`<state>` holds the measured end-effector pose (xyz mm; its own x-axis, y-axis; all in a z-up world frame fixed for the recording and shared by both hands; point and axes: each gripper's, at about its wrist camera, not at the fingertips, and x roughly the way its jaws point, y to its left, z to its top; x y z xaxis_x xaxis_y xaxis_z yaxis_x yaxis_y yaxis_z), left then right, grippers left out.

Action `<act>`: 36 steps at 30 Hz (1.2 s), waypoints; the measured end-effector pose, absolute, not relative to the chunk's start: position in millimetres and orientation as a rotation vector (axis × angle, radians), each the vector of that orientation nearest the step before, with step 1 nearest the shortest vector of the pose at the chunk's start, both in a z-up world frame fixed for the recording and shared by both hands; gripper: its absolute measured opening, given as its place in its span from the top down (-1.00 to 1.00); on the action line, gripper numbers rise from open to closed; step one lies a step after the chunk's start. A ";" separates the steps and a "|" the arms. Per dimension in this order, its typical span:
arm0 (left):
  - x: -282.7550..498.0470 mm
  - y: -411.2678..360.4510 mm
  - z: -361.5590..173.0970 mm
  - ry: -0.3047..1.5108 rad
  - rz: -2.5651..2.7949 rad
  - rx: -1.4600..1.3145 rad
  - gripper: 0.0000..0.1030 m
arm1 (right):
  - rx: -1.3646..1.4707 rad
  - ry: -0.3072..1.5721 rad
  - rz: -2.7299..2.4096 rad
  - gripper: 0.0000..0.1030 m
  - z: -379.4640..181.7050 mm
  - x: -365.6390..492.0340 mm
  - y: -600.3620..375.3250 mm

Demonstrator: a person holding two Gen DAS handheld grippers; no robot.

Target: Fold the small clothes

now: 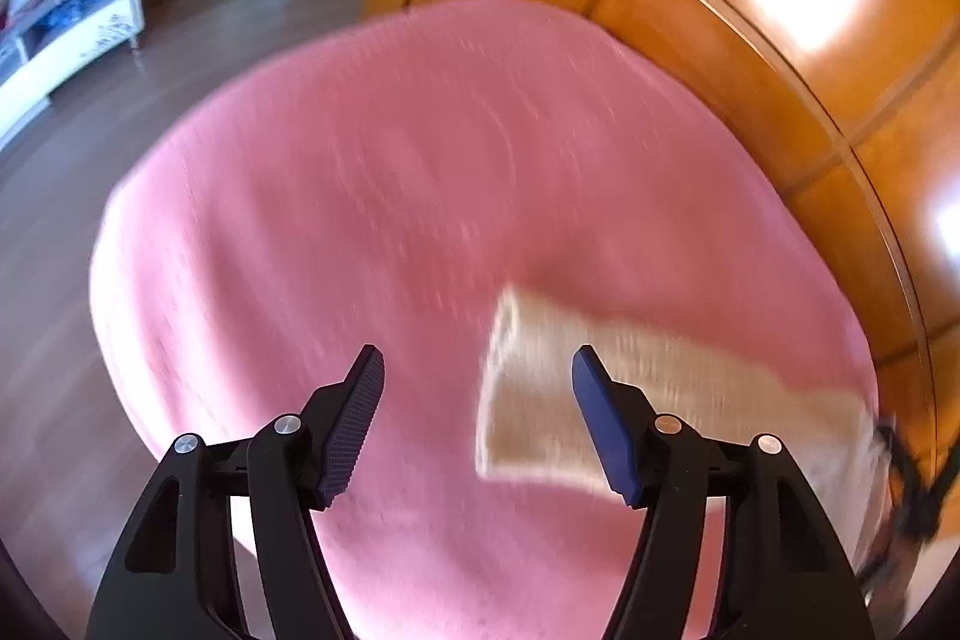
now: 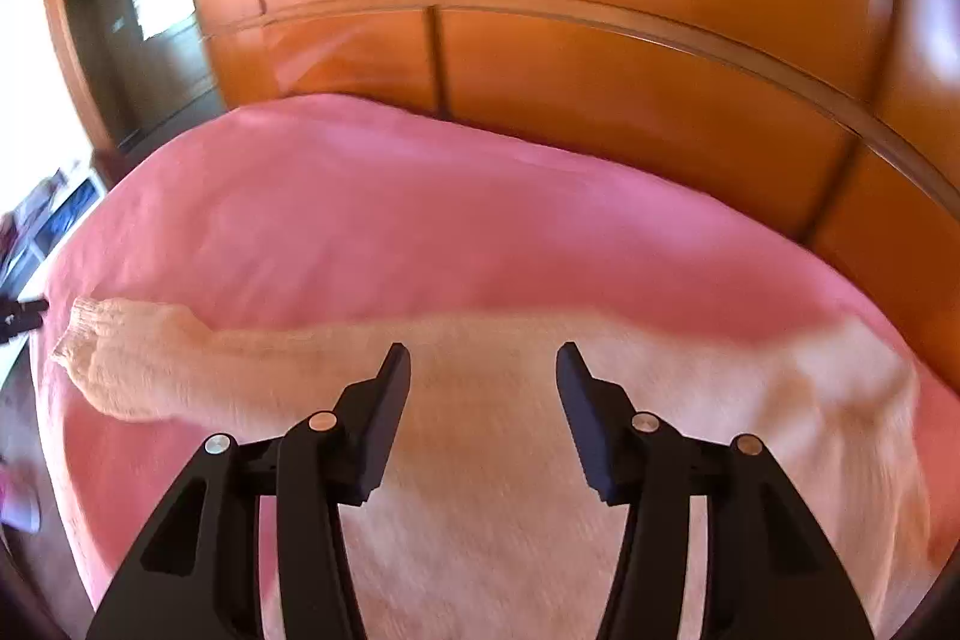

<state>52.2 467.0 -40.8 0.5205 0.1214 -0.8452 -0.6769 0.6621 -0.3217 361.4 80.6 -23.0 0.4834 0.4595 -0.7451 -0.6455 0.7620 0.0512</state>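
One garment in view: a cream knit sweater (image 2: 516, 460) lying flat on a pink bed cover (image 2: 360, 220), which backs onto a wooden wardrobe (image 2: 600, 88). Two grippers, both empty, both with jaws spread wide and nothing between the pads.

Right gripper (image 2: 483, 400) hovers directly over the sweater body; cloth fills the space below and ahead of its fingers. From this gripper the long axis of the garment runs left to right, and one sleeve (image 2: 132, 370) trails out far to the left, cuff near the edge of the cover. Cannot tell whether the fingertips touch the knit; both views are motion-blurred.

Left gripper (image 1: 477, 400) sits over bare pink cover. The sleeve end (image 1: 540, 400) lies just to its right, passing behind the right-hand finger and running on rightward toward the body of the sweater. The cuff is only partly between the jaws, if at all.

Judgement: left gripper is the nearer one to the sleeve cuff, a short shift right would put it across the cuff. Right gripper is better placed for the body or hem. No fold looks made yet.

Count: one sweater, one sleeve seen laid out, the other not made out.
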 end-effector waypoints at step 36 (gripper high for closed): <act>79.5 414.3 -37.1 0.749 0.723 -0.474 0.19 | -0.286 0.825 0.619 -0.38 -65.5 312.4 42.3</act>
<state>79.5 414.3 -37.1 0.5147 0.4161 -0.7497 -0.7342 0.6654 -0.1348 312.4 42.3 -65.5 0.5174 0.4000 -0.7565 -0.6144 0.7890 -0.0031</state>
